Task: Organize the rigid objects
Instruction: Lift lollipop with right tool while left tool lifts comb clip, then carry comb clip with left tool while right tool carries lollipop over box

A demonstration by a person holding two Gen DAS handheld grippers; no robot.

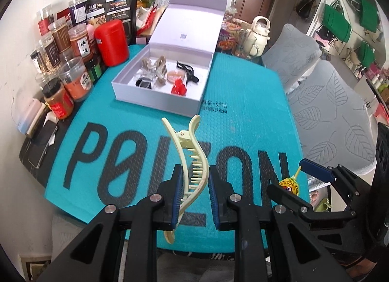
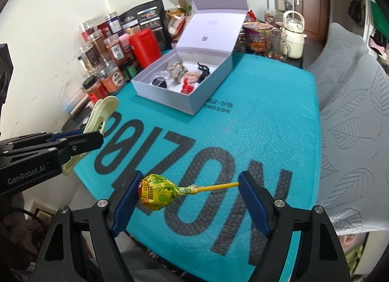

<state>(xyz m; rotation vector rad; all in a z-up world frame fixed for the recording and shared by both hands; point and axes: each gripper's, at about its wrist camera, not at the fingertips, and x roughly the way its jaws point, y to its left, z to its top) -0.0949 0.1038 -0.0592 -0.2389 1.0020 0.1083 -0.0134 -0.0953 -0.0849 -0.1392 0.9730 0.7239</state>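
Note:
My left gripper (image 1: pixel 195 172) is shut on a pale yellow hair claw clip (image 1: pixel 192 158), held upright above the teal mat (image 1: pixel 243 123); the clip (image 2: pixel 102 114) also shows in the right wrist view. My right gripper (image 2: pixel 190 184) is shut on a yellow wrapped lollipop (image 2: pixel 158 192), lengthwise: the head is against the left pad and the stick end against the right pad. An open white box (image 1: pixel 155 104) lies further back on the mat with its lid up. It holds several hair clips and small items, among them a red piece (image 1: pixel 178 88) and a black clip (image 1: pixel 187 71).
Spice jars (image 1: pixel 75 82) and a red canister (image 1: pixel 111 42) crowd the mat's left edge, with a phone (image 1: pixel 41 145) nearer. A cream kettle (image 1: pixel 259 36) and noodle cups stand behind the box. A chair with a grey leaf-pattern cover (image 1: pixel 328 116) is at the right.

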